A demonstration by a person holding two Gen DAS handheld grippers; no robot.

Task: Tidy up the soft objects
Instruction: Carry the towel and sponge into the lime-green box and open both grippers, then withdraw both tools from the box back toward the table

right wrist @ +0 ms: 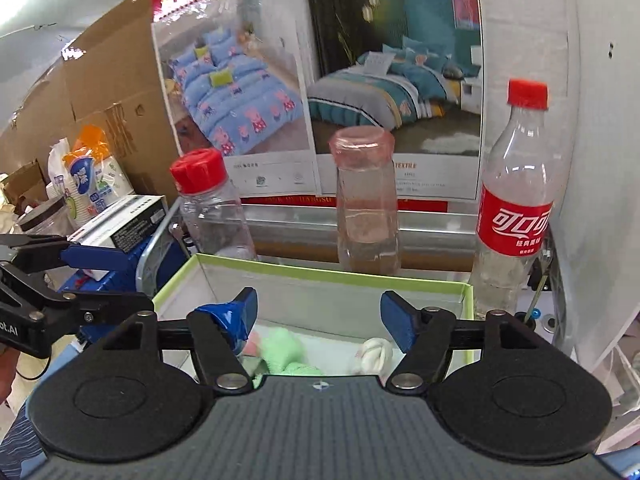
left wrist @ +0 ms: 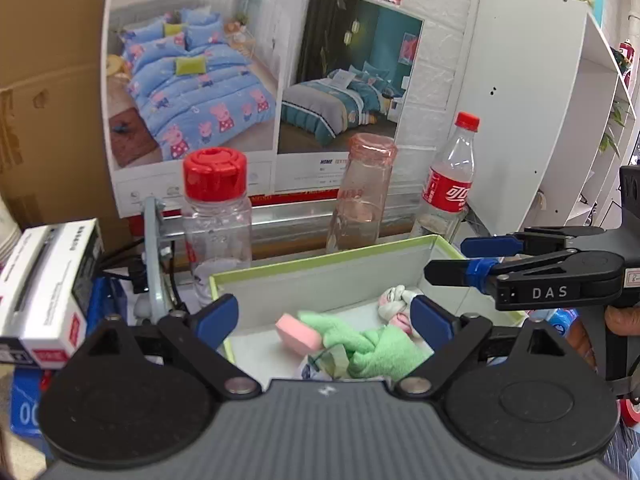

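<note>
A white box with a green rim (left wrist: 320, 260) (right wrist: 320, 276) holds the soft things. Inside lie a crumpled green cloth (left wrist: 372, 344) (right wrist: 284, 346), a pink sponge (left wrist: 298, 334), a knotted pink-and-white rope toy (left wrist: 394, 304) (right wrist: 372, 354) and a small printed packet (left wrist: 324, 364). My left gripper (left wrist: 326, 318) hangs open over the box's near side, its blue pads apart above the cloth and touching nothing. My right gripper (right wrist: 320, 320) is open over the box too, nothing between its pads. The right gripper's fingers (left wrist: 480, 258) reach in from the right in the left wrist view.
Behind the box stand a clear jar with a red lid (left wrist: 216, 208) (right wrist: 208, 208), a pinkish glass bottle (left wrist: 362, 196) (right wrist: 366, 200) and a cola bottle (left wrist: 450, 176) (right wrist: 516, 196). A white carton (left wrist: 48, 284) sits left, a white shelf (left wrist: 540, 100) right, a bedding poster (left wrist: 260, 72) behind.
</note>
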